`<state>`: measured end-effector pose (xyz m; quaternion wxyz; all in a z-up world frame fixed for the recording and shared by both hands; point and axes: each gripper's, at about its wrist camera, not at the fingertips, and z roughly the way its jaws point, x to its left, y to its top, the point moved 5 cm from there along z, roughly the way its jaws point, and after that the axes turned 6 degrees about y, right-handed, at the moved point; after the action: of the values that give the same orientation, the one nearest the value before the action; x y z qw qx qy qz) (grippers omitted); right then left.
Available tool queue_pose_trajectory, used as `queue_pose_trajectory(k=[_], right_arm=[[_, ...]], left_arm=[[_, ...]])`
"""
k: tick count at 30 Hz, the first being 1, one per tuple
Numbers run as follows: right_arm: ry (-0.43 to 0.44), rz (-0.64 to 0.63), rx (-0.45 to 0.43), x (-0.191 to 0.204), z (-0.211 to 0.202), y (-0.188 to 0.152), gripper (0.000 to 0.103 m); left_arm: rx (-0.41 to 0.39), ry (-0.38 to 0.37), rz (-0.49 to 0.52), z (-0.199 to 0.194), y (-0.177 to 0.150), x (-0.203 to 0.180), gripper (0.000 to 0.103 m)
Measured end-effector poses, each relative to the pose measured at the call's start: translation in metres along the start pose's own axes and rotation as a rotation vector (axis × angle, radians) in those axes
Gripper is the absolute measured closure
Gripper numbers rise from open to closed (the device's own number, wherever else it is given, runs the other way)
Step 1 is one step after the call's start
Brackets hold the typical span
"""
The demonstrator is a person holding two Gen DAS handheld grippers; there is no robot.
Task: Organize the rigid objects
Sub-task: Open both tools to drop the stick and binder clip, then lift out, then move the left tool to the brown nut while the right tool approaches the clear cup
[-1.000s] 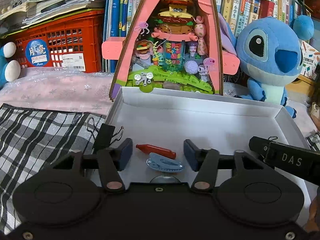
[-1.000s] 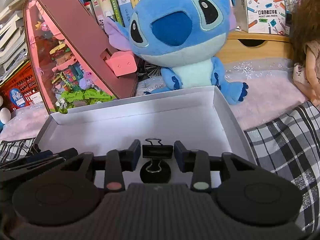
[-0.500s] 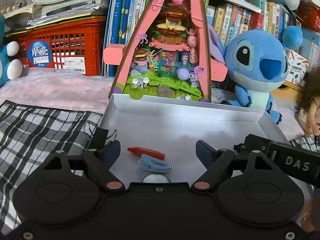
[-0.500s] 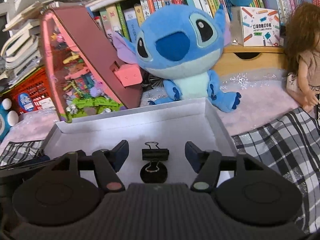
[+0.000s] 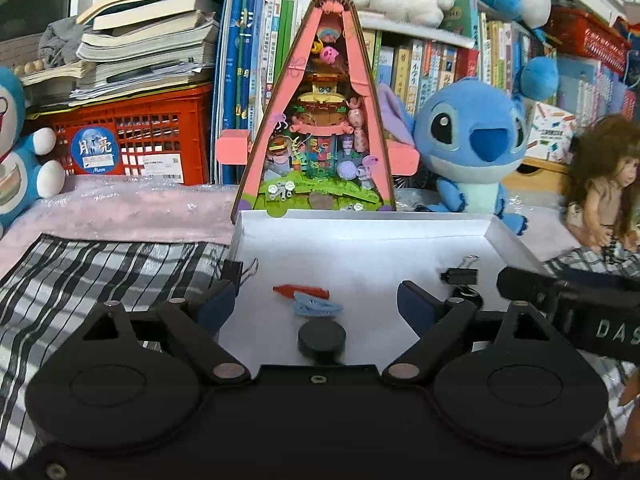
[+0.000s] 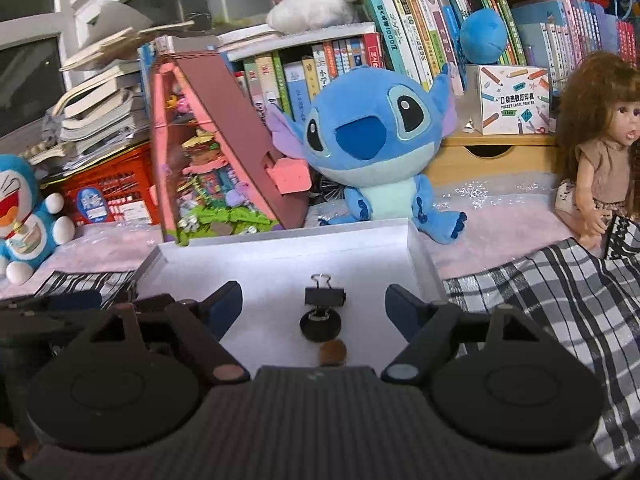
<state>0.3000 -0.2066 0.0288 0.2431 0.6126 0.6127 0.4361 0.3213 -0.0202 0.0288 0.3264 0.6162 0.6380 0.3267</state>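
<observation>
Left gripper point(image 5: 316, 306): my jaws have just been opening, nothing gripped; black disc point(image 5: 322, 337) nearest, then ridged blue clip point(image 5: 318, 307) and glossy red piece point(image 5: 301, 291), both lying crosswise.
Right gripper point(image 6: 314, 308): jaws have just been opening, empty; black binder clip point(image 6: 325, 297) dead ahead, wire handle pointing away.
White tray point(image 5: 360, 226): smooth card, holds everything.

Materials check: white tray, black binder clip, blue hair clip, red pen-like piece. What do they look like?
White tray: looks like matte cardboard, given its thin folded walls.
Binder clip: black painted metal body with shiny wire handles.
Blue hair clip: likely plastic, with a smooth, even colour and a toothed edge.
Red piece: probably glossy plastic; too small to be sure.
</observation>
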Motion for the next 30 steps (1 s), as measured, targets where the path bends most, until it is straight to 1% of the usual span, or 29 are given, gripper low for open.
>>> queue_pose_trajectory(k=[6,8,12,18,24,30], right_arm=[[0.02,-0.03,0.002,0.006,-0.024,-0.016,0.015],[0.027,-0.039,-0.003,0.009,-0.032,-0.02,0.015],[0.05,-0.054,-0.021,0.014,-0.05,-0.027,0.014],[0.086,-0.078,-0.042,0.021,-0.079,-0.039,0.013],[0.111,-0.122,-0.068,0.029,-0.107,-0.051,0.012],[0.128,-0.169,-0.083,0.032,-0.134,-0.069,0.009]], left_arm=[[-0.002,-0.031,0.049,-0.03,-0.017,-0.004,0.015],[-0.005,-0.036,0.045,-0.039,-0.023,-0.003,0.015],[-0.013,-0.069,0.033,-0.058,-0.035,0.0,0.015],[-0.04,-0.068,0.072,-0.084,-0.052,-0.001,0.015],[-0.012,-0.1,0.062,-0.108,-0.075,0.005,0.015],[-0.001,-0.104,0.072,-0.129,-0.1,0.01,0.014]])
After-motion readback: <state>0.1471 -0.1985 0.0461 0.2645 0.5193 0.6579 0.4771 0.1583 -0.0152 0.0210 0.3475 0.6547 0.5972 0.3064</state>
